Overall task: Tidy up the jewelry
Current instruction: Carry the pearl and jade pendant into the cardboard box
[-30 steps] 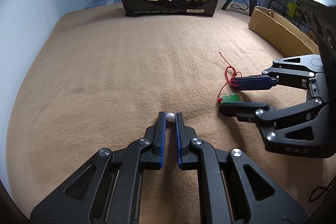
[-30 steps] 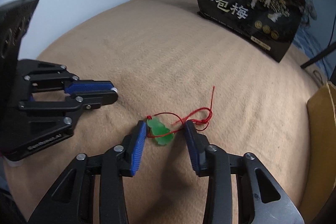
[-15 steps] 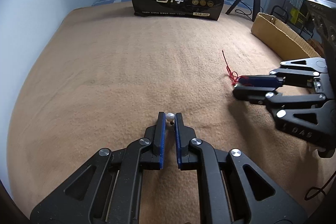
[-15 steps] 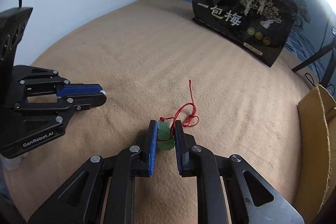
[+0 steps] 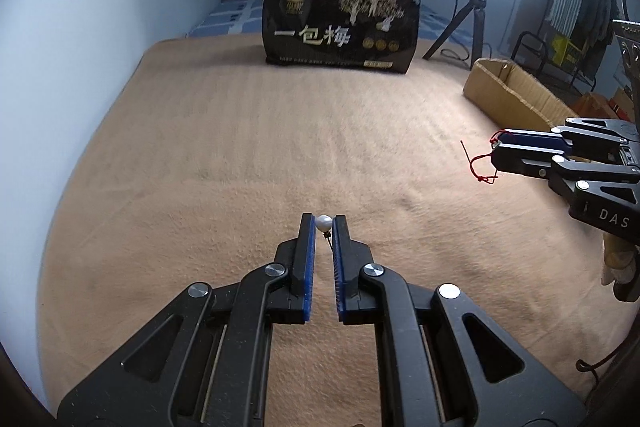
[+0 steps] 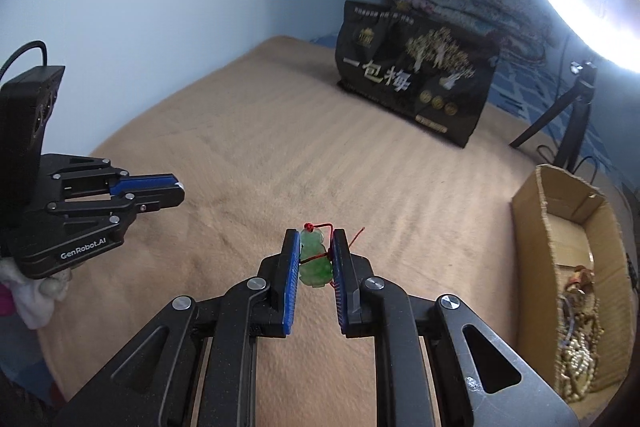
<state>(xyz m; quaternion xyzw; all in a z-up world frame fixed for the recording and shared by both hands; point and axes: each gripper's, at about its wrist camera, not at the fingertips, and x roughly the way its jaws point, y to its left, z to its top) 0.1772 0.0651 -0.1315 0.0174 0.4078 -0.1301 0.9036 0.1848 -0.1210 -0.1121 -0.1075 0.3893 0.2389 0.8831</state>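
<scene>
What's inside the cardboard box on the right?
The cardboard box holds a heap of tangled jewelry, mostly beaded strands, at its near end. The far end shows bare cardboard. Whatever lies under the heap is covered, and single pieces are hard to tell apart.

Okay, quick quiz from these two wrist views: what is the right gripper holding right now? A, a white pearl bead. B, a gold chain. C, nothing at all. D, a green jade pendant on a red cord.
D: in the right wrist view the right gripper is shut on the green jade pendant, with its red cord looped over the top; the pearl bead sits in the left gripper.
</scene>
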